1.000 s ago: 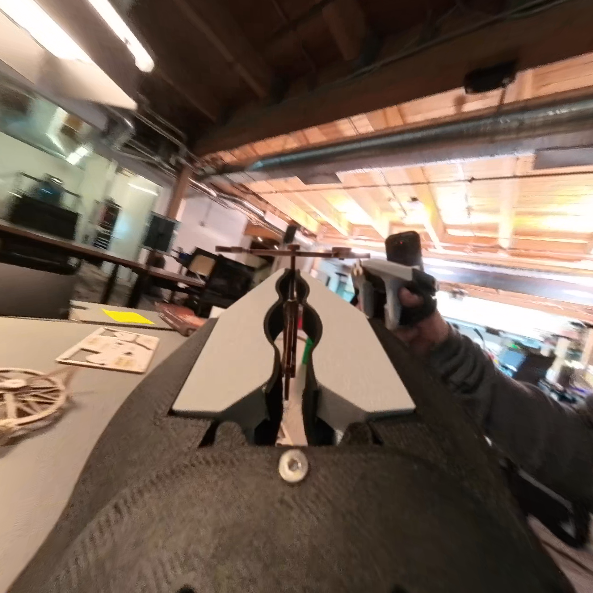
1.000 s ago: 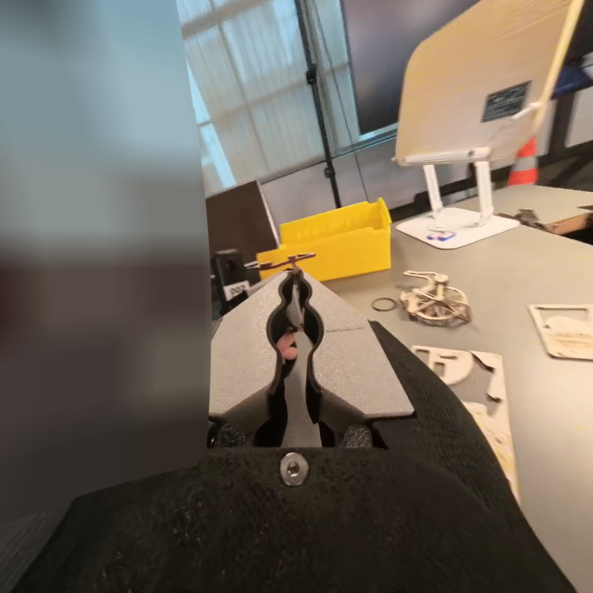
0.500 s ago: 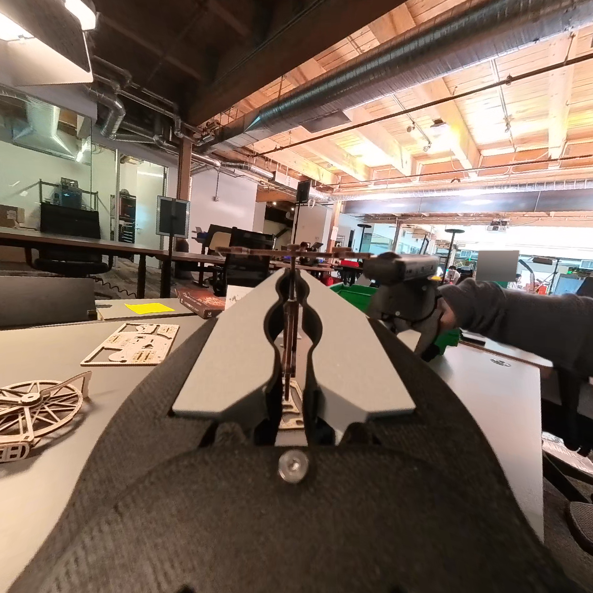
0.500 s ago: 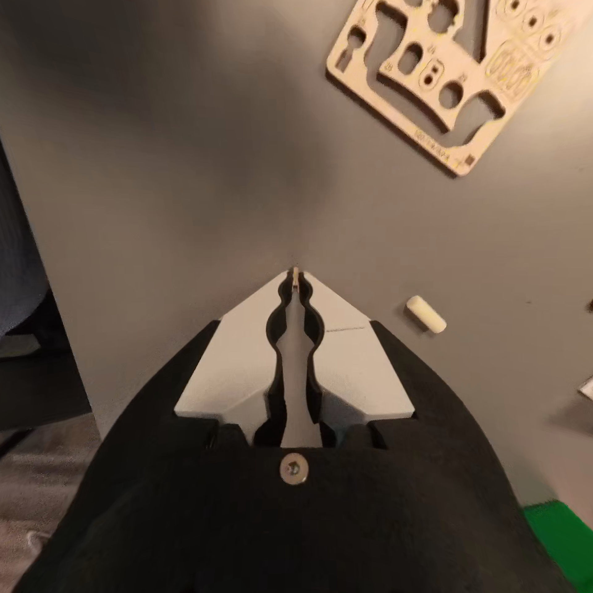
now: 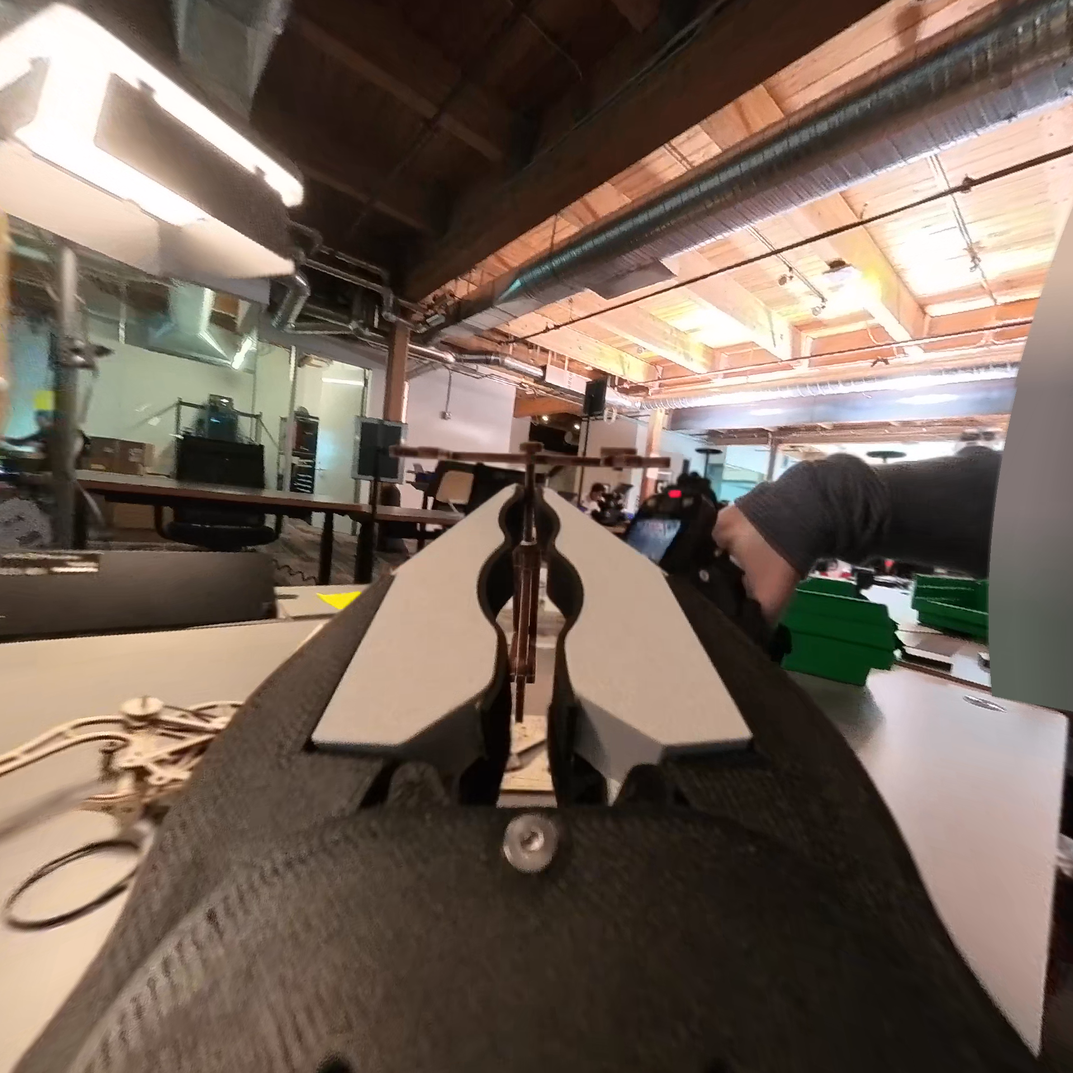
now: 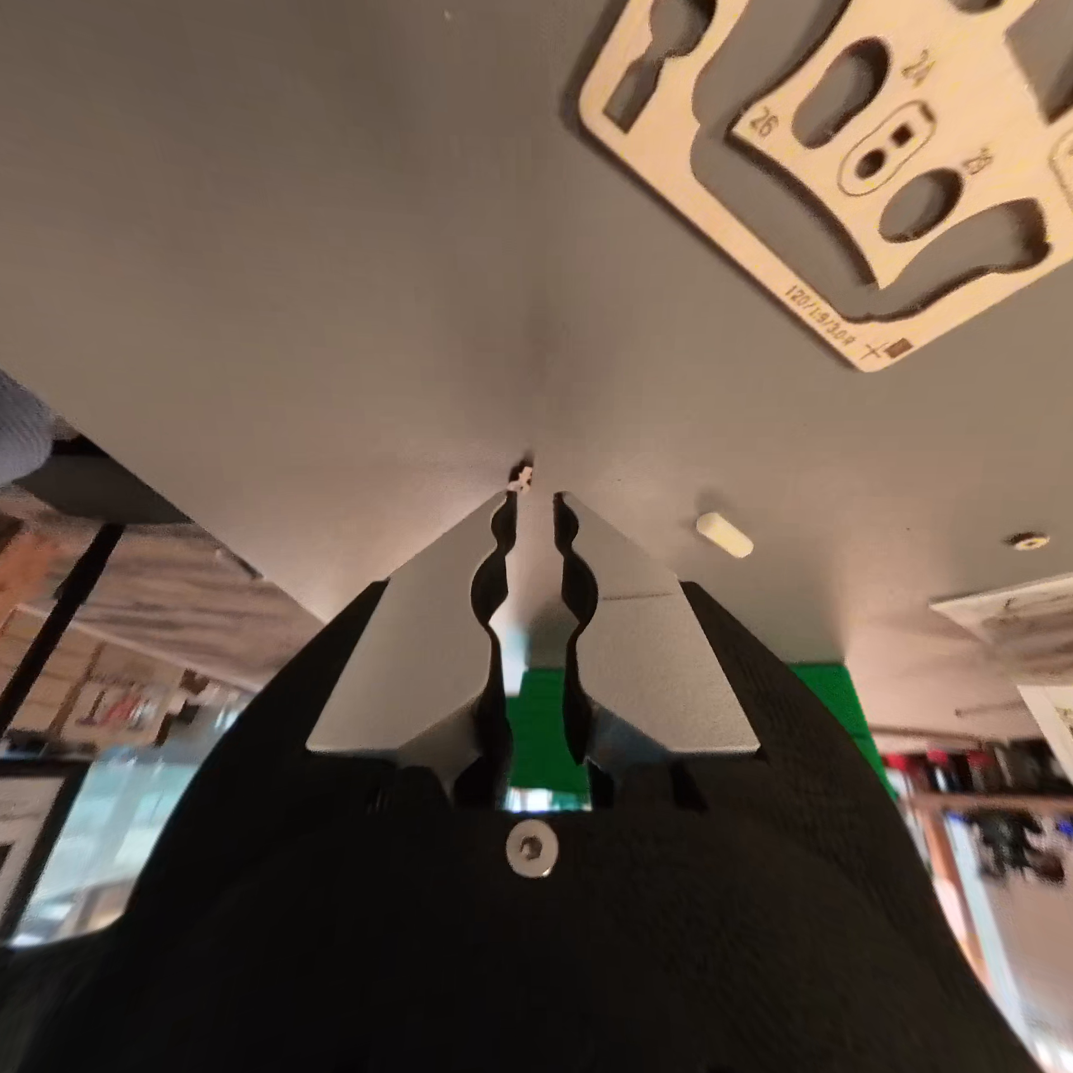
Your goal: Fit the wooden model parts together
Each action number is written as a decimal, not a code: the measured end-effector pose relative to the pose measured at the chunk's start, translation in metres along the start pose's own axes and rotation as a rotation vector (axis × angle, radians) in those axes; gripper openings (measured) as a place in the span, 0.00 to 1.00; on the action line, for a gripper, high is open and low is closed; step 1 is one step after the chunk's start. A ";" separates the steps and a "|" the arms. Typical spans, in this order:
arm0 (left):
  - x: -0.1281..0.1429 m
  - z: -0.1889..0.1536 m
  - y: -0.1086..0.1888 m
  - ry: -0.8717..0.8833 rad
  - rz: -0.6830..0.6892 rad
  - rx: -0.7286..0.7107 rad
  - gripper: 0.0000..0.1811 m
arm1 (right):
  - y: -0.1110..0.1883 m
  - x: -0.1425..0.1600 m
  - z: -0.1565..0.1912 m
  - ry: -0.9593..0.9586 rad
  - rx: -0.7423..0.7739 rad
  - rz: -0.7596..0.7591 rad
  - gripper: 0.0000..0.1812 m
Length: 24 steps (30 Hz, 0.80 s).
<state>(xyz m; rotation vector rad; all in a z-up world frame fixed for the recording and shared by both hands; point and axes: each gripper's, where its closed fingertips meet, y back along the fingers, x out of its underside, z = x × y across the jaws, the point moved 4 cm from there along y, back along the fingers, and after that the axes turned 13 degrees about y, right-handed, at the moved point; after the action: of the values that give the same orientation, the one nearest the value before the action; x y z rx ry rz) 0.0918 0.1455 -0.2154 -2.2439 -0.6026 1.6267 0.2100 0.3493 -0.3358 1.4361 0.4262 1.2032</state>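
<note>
Item: dark brown T-shaped wooden model part (image 5: 525, 586), which we clamp in our closed left gripper (image 5: 527, 493), stem lengthwise along the fingers, crossbar level beyond the tips. Our right gripper (image 6: 533, 496), closed half a second ago, now gapes slightly over the grey table (image 6: 290, 261), a tiny pale wooden piece (image 6: 521, 477) lying at its left tip.

The left tool (image 5: 528, 499) has matt grey plastic fingers (image 5: 429, 633) on a rough, black, woven-looking body with a shiny metal screw (image 5: 531, 849) — between them, dark thin-cut wooden model part (image 5: 525, 580). The table (image 6: 290, 232) is smooth matt grey; the punched sheet (image 6: 842, 145) — pale plywood.
</note>
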 end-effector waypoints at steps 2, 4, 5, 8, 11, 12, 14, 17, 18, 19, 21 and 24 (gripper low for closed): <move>-0.015 0.004 0.009 -0.017 -0.027 -0.015 0.01 | -0.003 -0.002 0.000 -0.025 -0.016 0.110 0.05; -0.026 0.006 0.018 -0.039 -0.052 -0.026 0.01 | -0.005 -0.006 0.000 -0.043 -0.044 0.199 0.04; -0.030 0.006 0.021 -0.048 -0.062 -0.029 0.01 | -0.007 -0.009 -0.002 -0.047 -0.057 0.235 0.05; -0.038 0.005 0.028 -0.055 -0.085 -0.025 0.00 | -0.010 -0.016 -0.005 -0.051 -0.090 0.329 0.07; -0.041 0.002 0.030 -0.061 -0.088 -0.013 0.01 | -0.010 -0.018 -0.003 -0.047 -0.129 0.380 0.08; -0.042 0.002 0.031 -0.064 -0.092 -0.011 0.01 | -0.010 -0.019 -0.003 -0.051 -0.135 0.383 0.08; -0.043 0.001 0.032 -0.067 -0.096 -0.004 0.01 | -0.010 -0.018 -0.002 -0.066 -0.143 0.382 0.08; -0.043 -0.001 0.032 -0.062 -0.098 0.011 0.01 | -0.011 -0.017 -0.004 -0.067 -0.133 0.378 0.07; -0.043 -0.001 0.031 -0.059 -0.100 0.015 0.01 | -0.011 -0.015 -0.005 -0.066 -0.128 0.383 0.06; -0.042 -0.002 0.031 -0.055 -0.100 0.019 0.01 | -0.011 -0.013 -0.006 -0.068 -0.125 0.390 0.06; -0.041 -0.003 0.030 -0.050 -0.096 0.026 0.01 | -0.011 -0.010 -0.009 -0.088 -0.125 0.388 0.07; -0.041 -0.005 0.029 -0.054 -0.095 0.032 0.01 | -0.010 -0.008 -0.014 -0.140 -0.129 0.302 0.06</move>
<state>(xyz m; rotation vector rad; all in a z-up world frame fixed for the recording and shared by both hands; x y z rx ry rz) 0.0895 0.0997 -0.1937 -2.1212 -0.6819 1.6428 0.1988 0.3525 -0.3505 1.4960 0.0333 1.3317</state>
